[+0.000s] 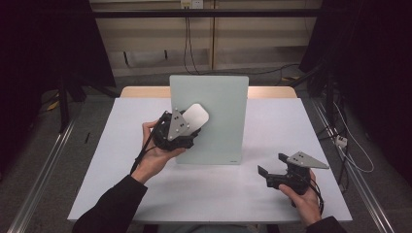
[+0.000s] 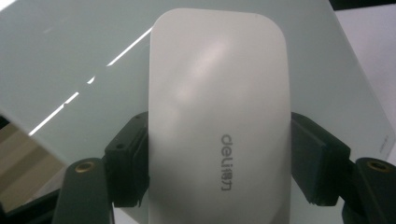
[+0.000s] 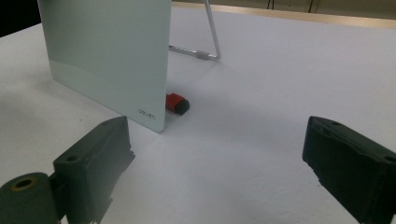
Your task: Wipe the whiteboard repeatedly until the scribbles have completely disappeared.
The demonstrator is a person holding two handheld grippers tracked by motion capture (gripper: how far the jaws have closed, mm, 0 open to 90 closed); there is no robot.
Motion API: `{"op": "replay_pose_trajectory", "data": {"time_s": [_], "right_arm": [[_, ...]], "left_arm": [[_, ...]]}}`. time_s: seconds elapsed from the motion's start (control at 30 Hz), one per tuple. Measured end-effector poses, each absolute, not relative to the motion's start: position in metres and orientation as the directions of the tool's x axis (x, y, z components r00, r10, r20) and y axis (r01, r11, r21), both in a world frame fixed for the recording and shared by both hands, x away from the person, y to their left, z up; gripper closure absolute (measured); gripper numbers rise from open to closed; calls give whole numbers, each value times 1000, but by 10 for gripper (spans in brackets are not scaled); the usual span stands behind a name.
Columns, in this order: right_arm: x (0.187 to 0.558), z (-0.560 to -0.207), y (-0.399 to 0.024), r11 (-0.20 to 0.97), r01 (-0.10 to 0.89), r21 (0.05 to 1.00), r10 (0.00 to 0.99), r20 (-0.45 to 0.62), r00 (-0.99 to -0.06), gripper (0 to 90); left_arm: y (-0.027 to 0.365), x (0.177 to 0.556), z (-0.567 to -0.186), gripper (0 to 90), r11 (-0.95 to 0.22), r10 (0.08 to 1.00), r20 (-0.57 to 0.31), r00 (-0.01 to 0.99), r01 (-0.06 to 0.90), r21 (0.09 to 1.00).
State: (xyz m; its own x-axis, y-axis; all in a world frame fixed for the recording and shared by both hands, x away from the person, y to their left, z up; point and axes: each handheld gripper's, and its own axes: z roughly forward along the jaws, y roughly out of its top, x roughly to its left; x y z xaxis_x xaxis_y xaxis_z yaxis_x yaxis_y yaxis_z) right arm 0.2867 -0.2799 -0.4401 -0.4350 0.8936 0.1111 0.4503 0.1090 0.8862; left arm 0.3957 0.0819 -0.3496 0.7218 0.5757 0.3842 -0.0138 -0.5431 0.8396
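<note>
White table (image 1: 214,189), glass board (image 1: 214,121) upright mid-table. Left gripper (image 1: 187,127) pinches eraser (image 1: 197,115) against board face; keep it flat, even pressure. Right gripper (image 1: 272,167) spread, idle.

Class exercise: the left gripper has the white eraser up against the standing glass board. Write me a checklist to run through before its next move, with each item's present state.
1. Left gripper shut on the eraser: ok, jaws press both its long sides.
2. Eraser centred in the jaws: ok.
3. Eraser flat against the board: cannot tell.
4. Board upright on its wire stand: ok.
5. Right gripper clear of the board: ok, open and resting off to the side on the table.
6. Small red thing behind the board out of the way: ok.
</note>
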Motion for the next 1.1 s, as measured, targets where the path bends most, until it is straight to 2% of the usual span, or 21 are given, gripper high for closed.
{"op": "replay_pose_trajectory", "data": {"time_s": [0.3, 0.83, 1.1], "right_arm": [[287, -440, -280, 107, 450, 886, 895, 112, -433, 77], [287, -440, -280, 109, 453, 885, 893, 113, -435, 77], [288, -441, -279, 104, 457, 883, 894, 118, -433, 77]], "left_arm": [[87, 398, -345, 304, -524, 601, 378, 704, -10, 852], [71, 383, -376, 304, -597, 512, 386, 767, -5, 802], [77, 385, -374, 304, -554, 531, 317, 786, 40, 831]]}}
